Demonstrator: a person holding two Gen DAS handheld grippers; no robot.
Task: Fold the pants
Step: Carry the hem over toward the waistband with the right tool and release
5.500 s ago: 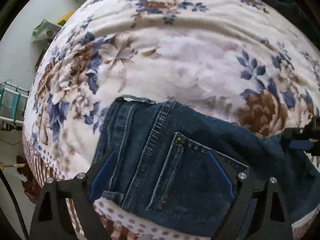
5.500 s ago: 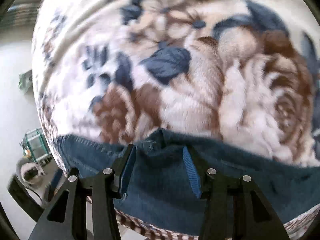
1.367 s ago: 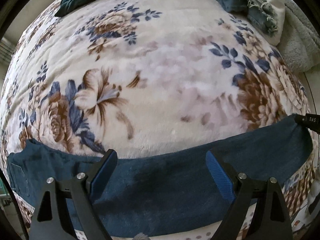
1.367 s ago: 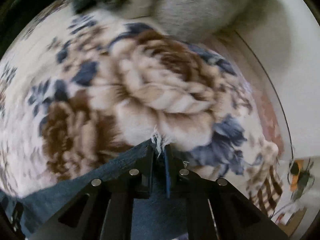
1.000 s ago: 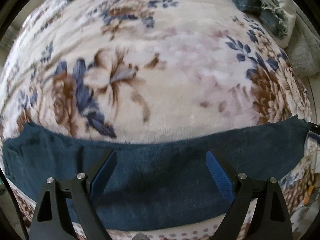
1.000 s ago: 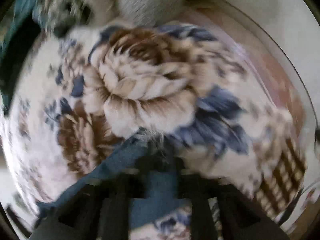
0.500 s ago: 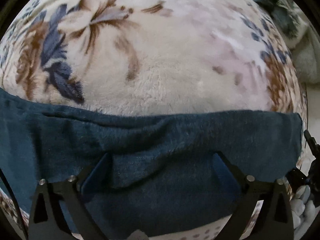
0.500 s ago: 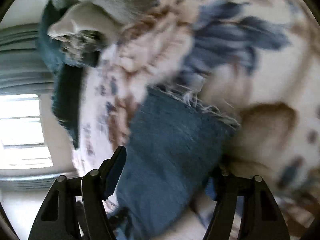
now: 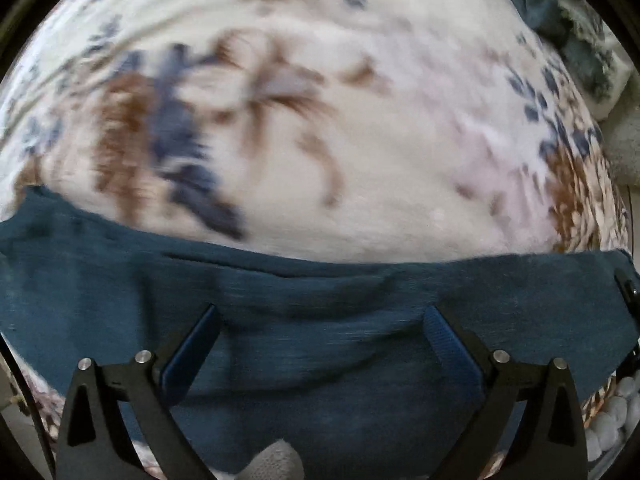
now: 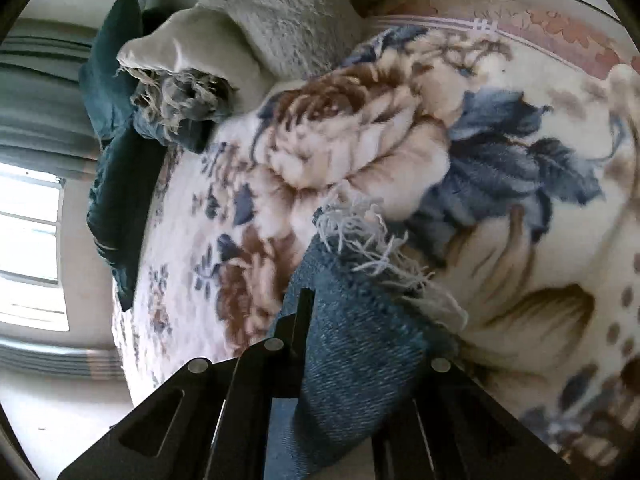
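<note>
Dark blue jeans (image 9: 320,304) lie stretched across the near edge of a floral blanket (image 9: 320,140). My left gripper (image 9: 320,340) is open just above the middle of the leg, its blue pads spread wide. In the right wrist view, the frayed hem (image 10: 368,248) of the jeans leg (image 10: 352,352) sits between the fingers of my right gripper (image 10: 360,344), which has closed on the denim. The view is rolled sideways. The right gripper's tip (image 9: 628,288) shows at the far right of the left wrist view.
A grey fluffy pillow (image 10: 288,12), a cream pillow (image 10: 192,48), a fringed blue cloth (image 10: 180,100) and a dark teal blanket (image 10: 116,160) lie at the bed's head. A window (image 10: 28,248) is at left. White beads (image 9: 616,412) hang at lower right.
The right gripper closed from open onto the frayed hem and rolled sideways. The left gripper stayed open over the leg while the view shifted slightly.
</note>
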